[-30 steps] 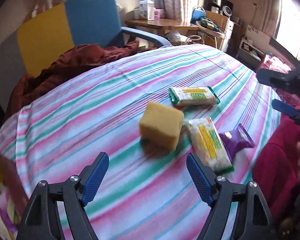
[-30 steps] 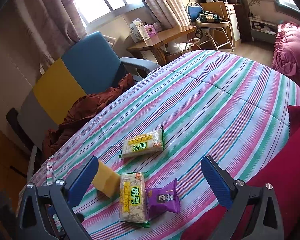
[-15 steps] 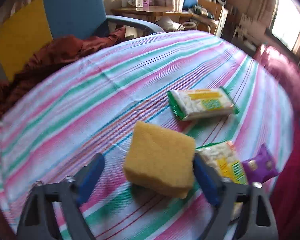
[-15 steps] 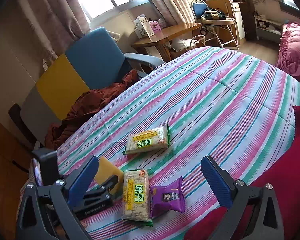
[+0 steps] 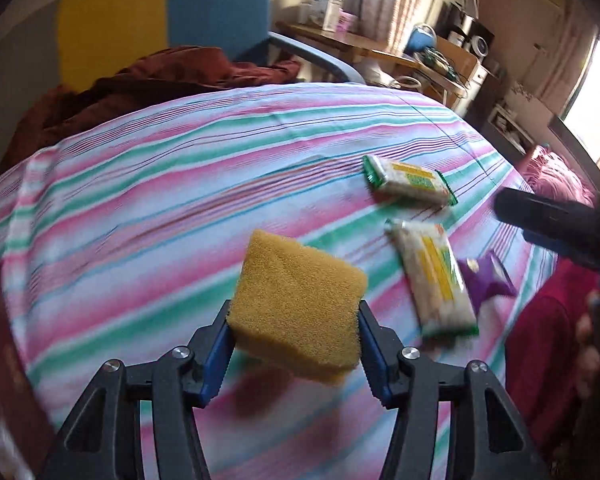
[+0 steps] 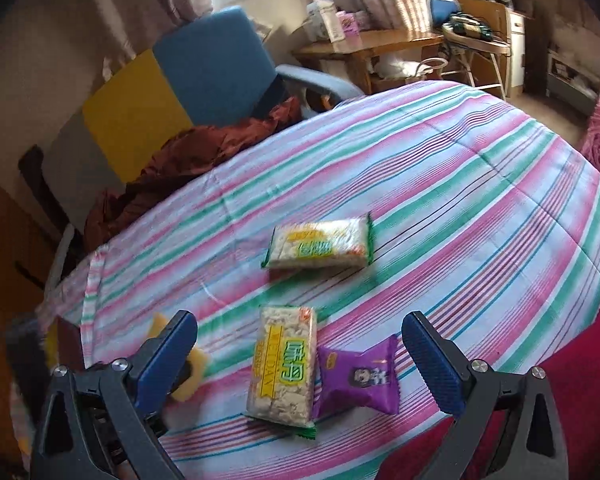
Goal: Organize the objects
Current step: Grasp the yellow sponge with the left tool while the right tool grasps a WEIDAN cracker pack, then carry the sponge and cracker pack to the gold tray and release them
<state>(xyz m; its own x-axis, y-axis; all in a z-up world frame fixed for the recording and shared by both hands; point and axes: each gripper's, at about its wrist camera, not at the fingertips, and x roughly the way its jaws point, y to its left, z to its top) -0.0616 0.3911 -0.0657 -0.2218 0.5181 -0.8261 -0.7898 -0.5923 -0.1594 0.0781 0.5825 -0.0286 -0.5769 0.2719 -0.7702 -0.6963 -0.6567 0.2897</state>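
Left wrist view: the striped bedspread fills the scene, and the left gripper, open a second ago with the yellow sponge resting on the cloth ahead of it, now clamps that sponge between its blue pads and carries it clear of the bed, a shadow beneath. The first pick looks done; a destination is not visible. Ahead and right lie two rice-cracker packets, one farther, one nearer, with a purple snack packet beside the nearer. In the right wrist view the right gripper hovers open over these; the nearer packet reads "WEIDAN", plus Chinese characters I cannot make out.
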